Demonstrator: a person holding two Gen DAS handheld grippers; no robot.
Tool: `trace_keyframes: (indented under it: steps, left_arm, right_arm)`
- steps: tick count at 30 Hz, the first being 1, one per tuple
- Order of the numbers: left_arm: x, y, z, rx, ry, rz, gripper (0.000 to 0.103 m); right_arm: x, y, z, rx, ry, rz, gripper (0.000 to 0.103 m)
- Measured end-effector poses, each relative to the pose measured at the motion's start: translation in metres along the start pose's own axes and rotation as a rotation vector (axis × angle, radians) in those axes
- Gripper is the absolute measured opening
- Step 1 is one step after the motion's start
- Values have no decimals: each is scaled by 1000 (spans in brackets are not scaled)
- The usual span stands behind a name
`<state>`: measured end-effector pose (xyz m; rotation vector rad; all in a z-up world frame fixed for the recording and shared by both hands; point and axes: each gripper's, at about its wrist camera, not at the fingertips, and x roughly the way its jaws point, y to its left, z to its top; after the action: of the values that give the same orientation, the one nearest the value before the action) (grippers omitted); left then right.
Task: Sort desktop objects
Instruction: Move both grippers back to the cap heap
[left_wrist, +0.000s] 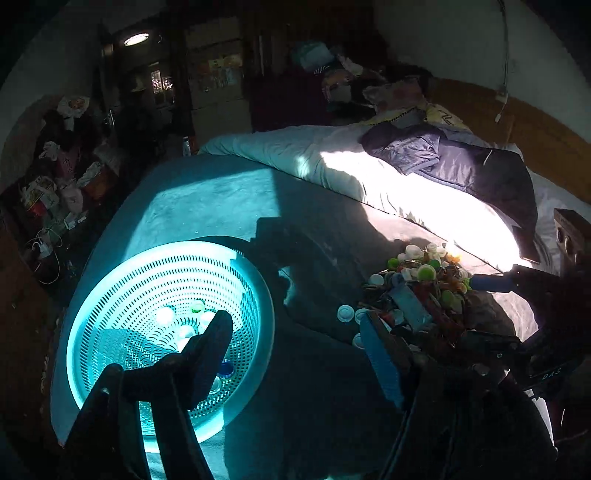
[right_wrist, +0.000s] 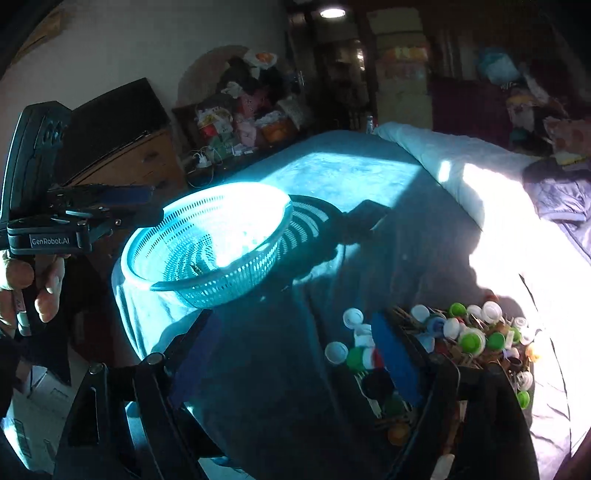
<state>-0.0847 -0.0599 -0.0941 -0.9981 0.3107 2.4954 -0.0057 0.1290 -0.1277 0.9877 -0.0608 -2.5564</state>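
Observation:
A light blue perforated basket (left_wrist: 110, 306) stands on the teal sheet and holds a few bottle caps (left_wrist: 184, 321). It also shows in the right wrist view (right_wrist: 258, 206). A heap of mixed caps and small items (left_wrist: 424, 288) lies to the right, also in the right wrist view (right_wrist: 472, 336). My left gripper (left_wrist: 295, 347) is open and empty, its left finger over the basket, its right finger at the heap's near edge. My right gripper (right_wrist: 295, 350) is open and empty, with its right finger beside loose caps (right_wrist: 354, 343). The left gripper's body (right_wrist: 74, 218) shows left of the basket.
A white duvet (left_wrist: 369, 173) and dark jacket (left_wrist: 461, 166) lie behind the heap. A wooden headboard (left_wrist: 535, 129) stands at right. A dresser (right_wrist: 140, 158) and piled clutter (right_wrist: 240, 114) stand beyond the bed's left edge. Strong sunlight falls on the basket and duvet.

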Motion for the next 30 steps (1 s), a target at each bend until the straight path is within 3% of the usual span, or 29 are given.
trace_keyframes:
  steps: [4, 8, 10, 15, 17, 21, 27, 30]
  left_arm:
    - [29, -56, -18, 53, 21, -64, 76]
    - [78, -85, -49, 26, 86, -114, 76]
    - [108, -88, -62, -12, 122, -116, 76]
    - [160, -75, -92, -128, 156, -79, 76]
    - [172, -76, -99, -127, 164, -113, 76]
    - [192, -88, -96, -47, 160, -111, 76]
    - [220, -88, -77, -17, 155, -130, 76]
    - [239, -86, -80, -7, 199, -130, 76]
  right_arm:
    - [-43, -46, -53, 79, -32, -119, 91]
    - [-79, -95, -108, 185, -51, -262, 92]
    - [-91, -118, -135, 233, -30, -319, 92]
    - [-104, -150, -182, 381, -2, -335, 92]
    - [-100, -152, -191, 394, 19, -335, 92]
    - [-87, -152, -200, 403, 58, -298, 85]
    - [-68, -153, -189, 356, 70, -264, 80]
    - [-55, -153, -183, 341, 76, -260, 78]
